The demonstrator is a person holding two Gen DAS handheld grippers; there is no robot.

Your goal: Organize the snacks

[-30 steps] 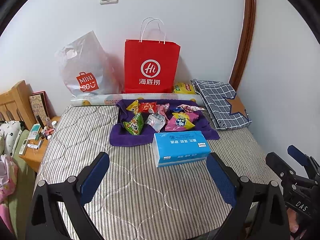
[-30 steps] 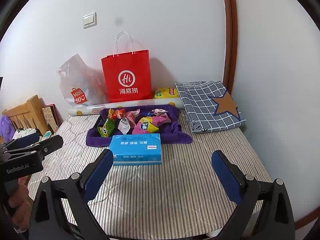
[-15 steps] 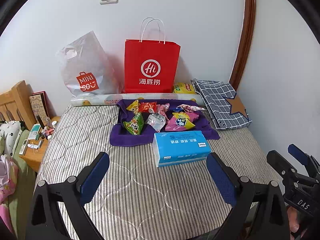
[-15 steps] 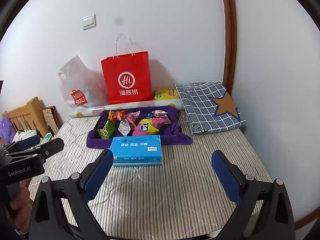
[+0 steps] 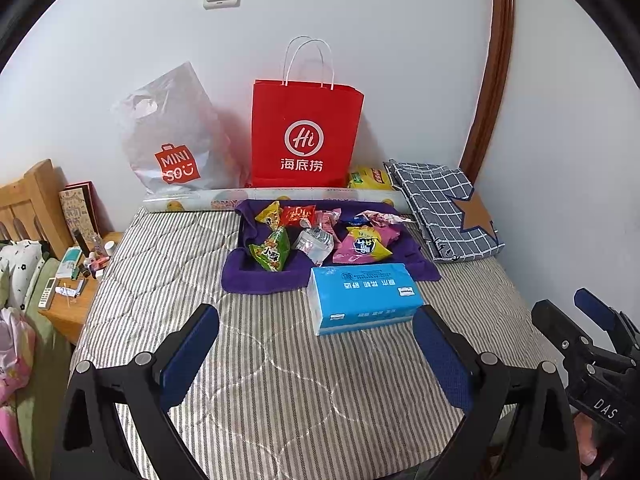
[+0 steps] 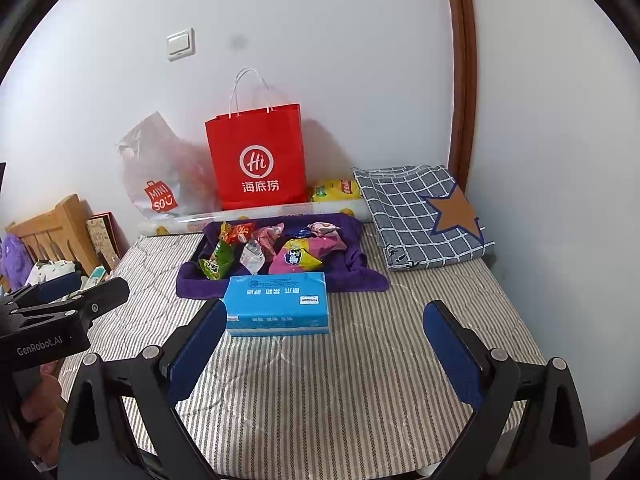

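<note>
Hovering above the near end of the striped mattress, the left gripper had its blue-padded jaws spread wide with nothing between them. Right gripper was likewise spread wide and empty, held over the same near end; it also showed at the right edge of the left wrist view, with a bit of the person's hand beneath it.

Snack packets lay in a loose heap on a purple towel draped over a tray, toward the far end of the mattress and well apart from both grippers. Among them: a green triangular packet at front left, a pink-and-yellow packet at front right, a red packet at the back.

A blue tissue pack sat on the mattress just in front of the towel, touching its near edge. Behind the towel a red paper bag stood upright against the wall, a grey plastic bag beside it on the left. A folded checked cloth with a star patch lay to the right.
</note>
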